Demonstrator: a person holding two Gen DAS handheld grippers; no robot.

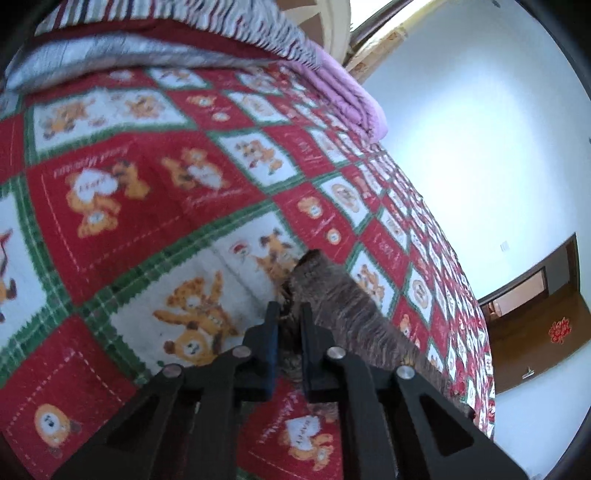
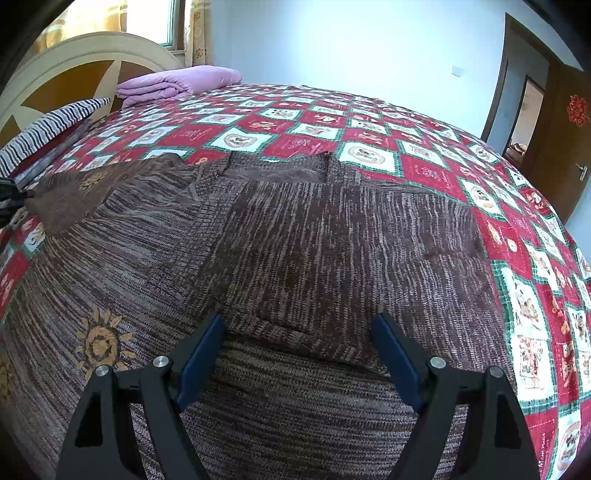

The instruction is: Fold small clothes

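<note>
Left wrist view: my left gripper (image 1: 289, 317) is pinching an edge of the brown knit sweater (image 1: 343, 306), jaws pressed nearly together with fabric between the pads. The held part is rising as a strip off the bedspread (image 1: 147, 177), red and white squares with bear prints. Beyond it a folded pink blanket (image 1: 354, 99) and a striped pillow (image 1: 229, 22) are sitting at the head of the bed. A white wall and a brown door (image 1: 546, 317) are filling the right side. Nothing is blocking the fingers.

Right wrist view: my right gripper (image 2: 297, 338) is hovering with jaws spread wide, gripping nothing, just above the sweater (image 2: 295, 236). The sweater is lying flat across the bedspread (image 2: 535, 266), one sleeve folded over the body, a sunflower patch (image 2: 99, 341) near the left finger. Its far left corner is lifting toward a dark tool tip at the frame edge. The pink blanket (image 2: 177, 81), striped pillow (image 2: 48, 125) and headboard (image 2: 74, 59) are sitting behind, well apart from the sweater. An open doorway (image 2: 524, 110) is showing at right.
</note>
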